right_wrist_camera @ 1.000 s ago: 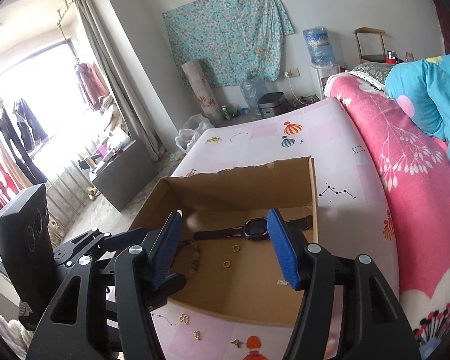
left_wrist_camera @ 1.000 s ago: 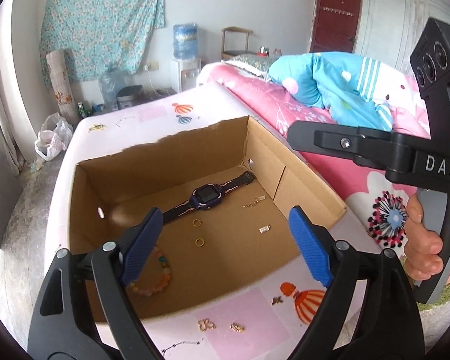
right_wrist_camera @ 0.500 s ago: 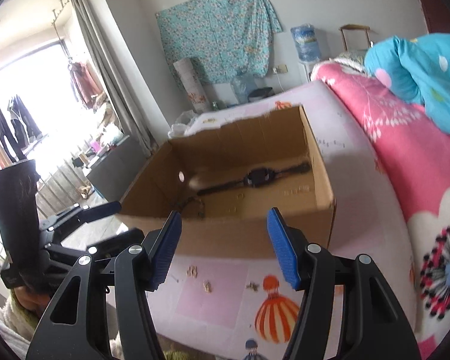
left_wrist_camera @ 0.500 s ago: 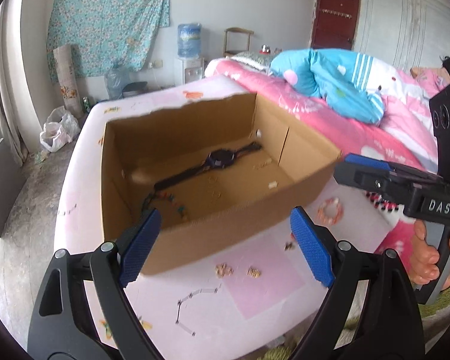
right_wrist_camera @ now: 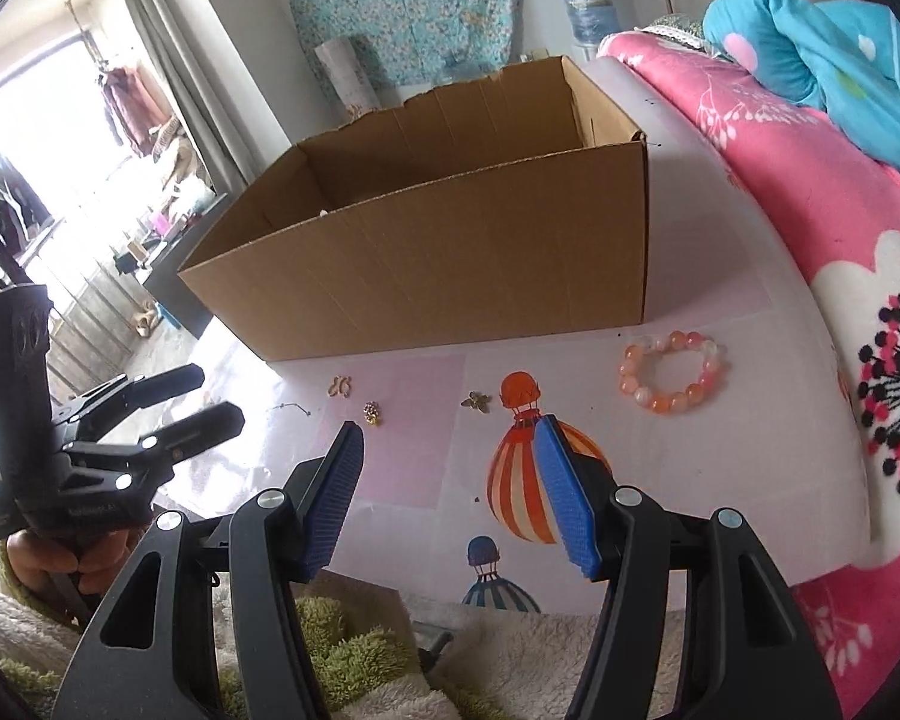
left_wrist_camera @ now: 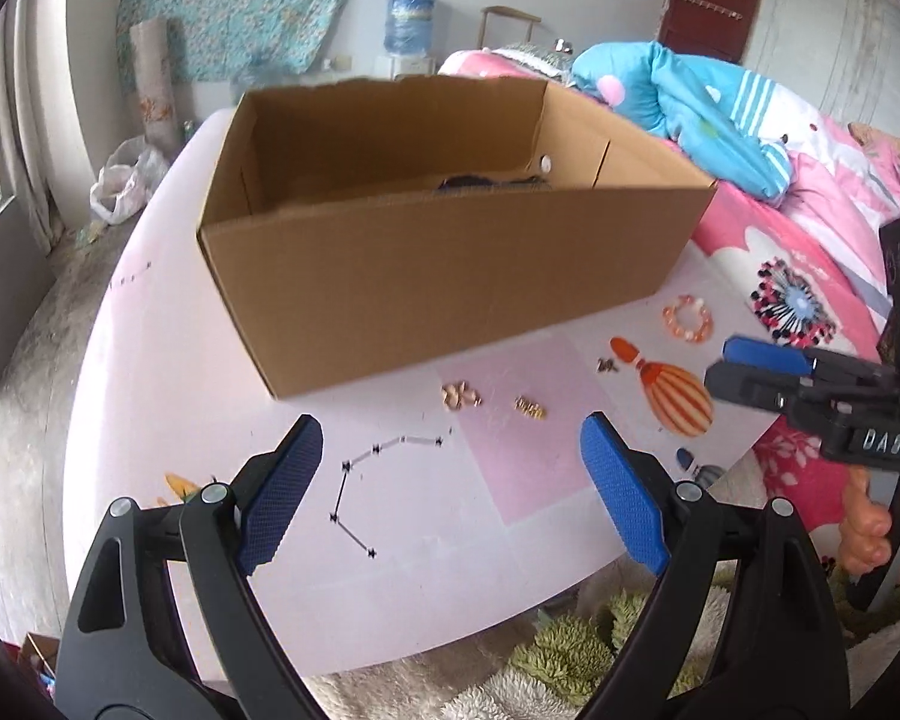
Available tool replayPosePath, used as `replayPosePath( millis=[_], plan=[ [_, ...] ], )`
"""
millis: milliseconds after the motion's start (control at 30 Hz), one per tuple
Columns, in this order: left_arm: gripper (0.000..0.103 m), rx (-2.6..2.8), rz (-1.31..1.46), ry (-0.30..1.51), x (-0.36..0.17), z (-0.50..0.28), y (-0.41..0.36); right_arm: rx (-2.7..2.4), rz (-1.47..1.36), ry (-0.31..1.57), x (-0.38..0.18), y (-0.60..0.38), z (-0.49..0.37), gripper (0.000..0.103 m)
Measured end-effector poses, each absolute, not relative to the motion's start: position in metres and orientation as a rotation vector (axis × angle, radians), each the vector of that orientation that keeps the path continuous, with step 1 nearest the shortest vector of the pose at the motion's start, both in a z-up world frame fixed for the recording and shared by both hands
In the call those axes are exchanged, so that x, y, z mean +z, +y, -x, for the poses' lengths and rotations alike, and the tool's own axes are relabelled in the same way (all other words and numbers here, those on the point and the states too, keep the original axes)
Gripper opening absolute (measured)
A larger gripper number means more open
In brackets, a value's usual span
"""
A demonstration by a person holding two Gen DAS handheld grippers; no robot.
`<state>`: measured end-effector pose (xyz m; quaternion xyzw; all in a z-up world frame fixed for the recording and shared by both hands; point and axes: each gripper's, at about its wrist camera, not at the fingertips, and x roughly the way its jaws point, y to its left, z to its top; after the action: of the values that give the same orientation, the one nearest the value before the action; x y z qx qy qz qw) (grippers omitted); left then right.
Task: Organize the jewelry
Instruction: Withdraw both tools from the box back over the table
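My left claw (left_wrist_camera: 450, 480) wide, right claw (right_wrist_camera: 447, 495) narrower, both empty; bead bracelet (right_wrist_camera: 672, 380) beside box (right_wrist_camera: 438, 252), maybe touching.

Each gripper is matte black plastic with triangular cut-outs in its arms and silver screw heads at the pivots. The fingers carry blue pads with a fine cross-hatched texture. The right gripper (right_wrist_camera: 447, 495) shows white letters "DAS" on its side and a black block with three round holes above its handle; the left gripper (left_wrist_camera: 450, 489) has the same block.
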<state>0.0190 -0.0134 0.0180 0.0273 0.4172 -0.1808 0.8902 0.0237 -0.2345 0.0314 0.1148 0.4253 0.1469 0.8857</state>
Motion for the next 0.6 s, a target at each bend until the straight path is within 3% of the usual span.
replayPosePath(
  millis=[133, 600],
  plan=[
    [0.084, -0.377, -0.079, 0.876, 0.01, -0.019, -0.016, 0.316, -0.199, 0.88, 0.03, -0.228, -0.032, 0.057],
    [0.051, -0.474, -0.233, 0.84, 0.0, -0.03, -0.056, 0.294, -0.198, 0.948, 0.006, -0.227, -0.052, 0.039]
  ],
)
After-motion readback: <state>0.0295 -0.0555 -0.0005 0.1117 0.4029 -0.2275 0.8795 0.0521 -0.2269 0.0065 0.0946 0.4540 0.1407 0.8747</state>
